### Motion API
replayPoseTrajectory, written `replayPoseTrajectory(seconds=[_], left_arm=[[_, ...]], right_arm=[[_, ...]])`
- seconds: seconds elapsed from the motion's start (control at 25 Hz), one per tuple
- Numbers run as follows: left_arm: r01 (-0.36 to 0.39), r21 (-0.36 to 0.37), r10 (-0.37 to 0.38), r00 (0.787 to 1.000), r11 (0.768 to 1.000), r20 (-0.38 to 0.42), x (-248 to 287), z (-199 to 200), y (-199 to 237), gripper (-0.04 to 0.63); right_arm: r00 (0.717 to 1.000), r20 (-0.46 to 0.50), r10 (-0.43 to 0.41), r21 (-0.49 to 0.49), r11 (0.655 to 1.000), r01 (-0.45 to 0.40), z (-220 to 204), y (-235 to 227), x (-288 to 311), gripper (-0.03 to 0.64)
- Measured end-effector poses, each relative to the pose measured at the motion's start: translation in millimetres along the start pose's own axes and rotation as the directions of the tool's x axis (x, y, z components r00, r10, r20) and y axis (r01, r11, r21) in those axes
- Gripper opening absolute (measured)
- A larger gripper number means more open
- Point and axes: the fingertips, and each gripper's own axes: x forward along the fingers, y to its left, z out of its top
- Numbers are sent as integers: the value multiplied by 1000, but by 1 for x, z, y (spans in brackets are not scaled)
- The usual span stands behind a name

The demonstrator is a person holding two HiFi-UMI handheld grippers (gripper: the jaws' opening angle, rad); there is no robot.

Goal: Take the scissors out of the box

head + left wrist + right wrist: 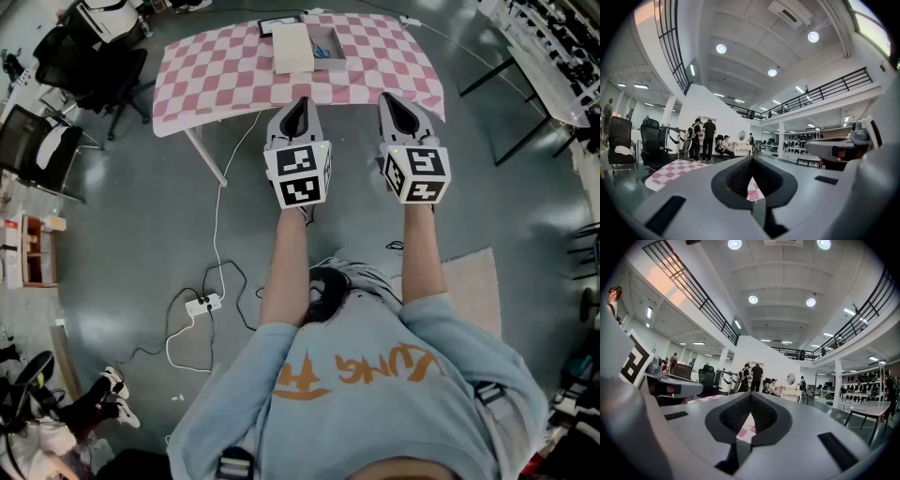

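A table with a pink-and-white checked cloth (225,70) stands ahead of me. On its far side sits an open shallow box (330,45) with a white lid (292,47) lying to its left. Something bluish (322,52) shows inside the box, too small to tell apart. My left gripper (299,103) and right gripper (397,99) are held level side by side, short of the table's near edge. Both are shut with nothing between the jaws. Only a strip of the cloth (670,171) shows past the left gripper (751,161), and a little past the right gripper (751,397).
Black office chairs (89,56) stand left of the table. A white power strip with cables (202,304) lies on the grey floor at my left. A black-legged table (534,66) is at the right, a beige mat (473,281) beside me. Several people (703,138) are far across the hall.
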Motion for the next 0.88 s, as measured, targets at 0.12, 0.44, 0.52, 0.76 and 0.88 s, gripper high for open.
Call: replayPoseTrajectory(seconds=[0.12,0.44,0.52,0.76,0.88], left_arm=[[1,1,-1,1000,1000,-10,0,-1,3,17],[13,6,-13,1000,1000,-7,5,1,9,17],[10,2,-10,1000,1000,-6,5,1,13,17],[0,-21,-1,1000,1000,-6,2,-3,23,17],[-13,-28,12,1000,1000,-10,0,-4,30,17]], right_arm=[[1000,1,3,2,1000,-3,3,2,3,-3],[999,10,-48,39,998,48,7,-7,11,-3],[998,9,-67,41,997,66,9,-11,11,-3],[997,-16,-72,35,997,72,4,-7,13,-3],[998,-20,-64,21,998,64,7,-1,13,-3]])
